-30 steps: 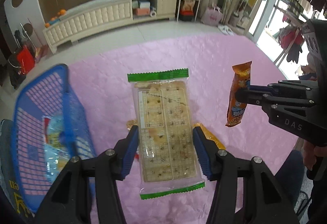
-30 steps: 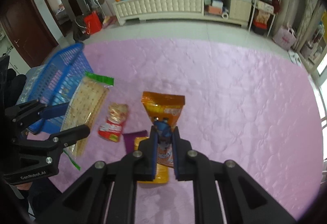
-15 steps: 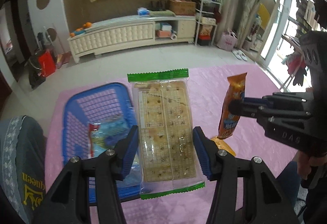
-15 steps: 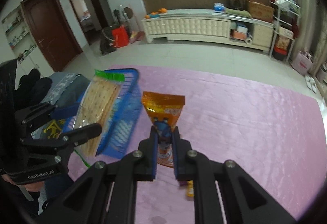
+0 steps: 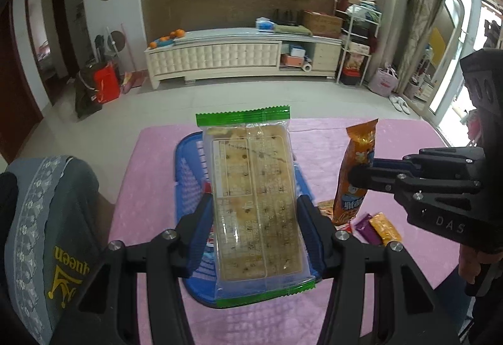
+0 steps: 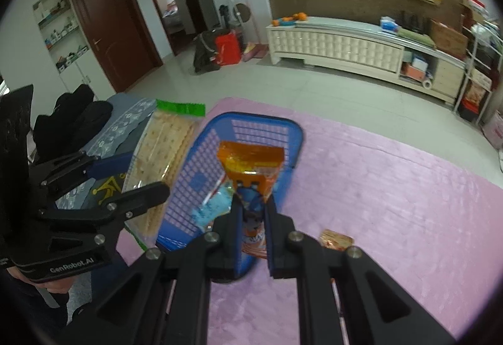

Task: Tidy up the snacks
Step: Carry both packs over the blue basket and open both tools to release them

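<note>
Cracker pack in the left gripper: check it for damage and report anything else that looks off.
The cracker pack looks intact, wrapper sealed, held straight in the left gripper above the blue basket. The orange snack bag in the right gripper is whole too. Nothing stands out as spilled or damaged.

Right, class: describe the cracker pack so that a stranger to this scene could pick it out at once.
Find the pink tablecloth and the blue basket on it. The cracker pack is held above the basket in the left gripper. It alone is clear, flat and green-edged; the snack in the right gripper is a narrow orange pouch.
</note>
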Demonstrator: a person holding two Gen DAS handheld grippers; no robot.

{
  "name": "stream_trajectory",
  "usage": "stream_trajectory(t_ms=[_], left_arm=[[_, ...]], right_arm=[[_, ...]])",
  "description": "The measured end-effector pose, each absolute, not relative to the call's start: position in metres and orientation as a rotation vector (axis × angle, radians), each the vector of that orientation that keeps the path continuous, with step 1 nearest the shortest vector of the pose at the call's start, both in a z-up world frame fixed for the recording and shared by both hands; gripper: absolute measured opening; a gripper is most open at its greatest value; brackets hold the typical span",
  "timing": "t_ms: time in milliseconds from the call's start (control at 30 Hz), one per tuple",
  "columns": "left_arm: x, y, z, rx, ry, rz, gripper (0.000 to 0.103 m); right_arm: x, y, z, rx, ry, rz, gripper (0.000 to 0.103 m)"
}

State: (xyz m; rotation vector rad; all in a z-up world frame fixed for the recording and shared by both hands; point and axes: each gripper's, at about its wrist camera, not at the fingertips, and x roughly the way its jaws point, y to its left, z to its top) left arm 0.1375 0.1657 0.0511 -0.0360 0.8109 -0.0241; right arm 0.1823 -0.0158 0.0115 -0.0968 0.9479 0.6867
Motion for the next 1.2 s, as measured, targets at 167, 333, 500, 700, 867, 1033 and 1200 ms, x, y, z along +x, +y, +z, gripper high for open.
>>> stream_trajectory(t_ms=[167,333,500,700,867,1033,1200], left_arm=[[0.142,0.184,0.038,-0.069,0.837,-0.011,0.051],[0.153,0.195,0.018,-0.096,0.873,-0.011,0.051],[0.158,0.196,0.000,-0.103,0.905,-0.030,0.051],[0.166,0.196,-0.016,-0.121,0.933,-0.048,0.051],[0.172,0.197,-0.020,-0.118,0.945,-0.055,0.051],[0.171,0.195,-0.019,-0.108,0.956,-0.047,0.060],[0.162,0.190,-0.007,-0.098,0.923,-0.063,0.076]], right_arm=[[0.187,0.007,-0.002,-0.124,0.990,0.707,0.016],[0.198,0.021,-0.023,-0.160,1.048,0.695,0.016],[0.204,0.026,-0.037,-0.170,1.093,0.675,0.016],[0.206,0.031,-0.049,-0.199,1.125,0.655,0.016],[0.208,0.027,-0.057,-0.194,1.145,0.637,0.016],[0.211,0.019,-0.055,-0.145,1.156,0.631,0.019],[0.206,0.011,-0.047,-0.140,1.124,0.606,0.079]])
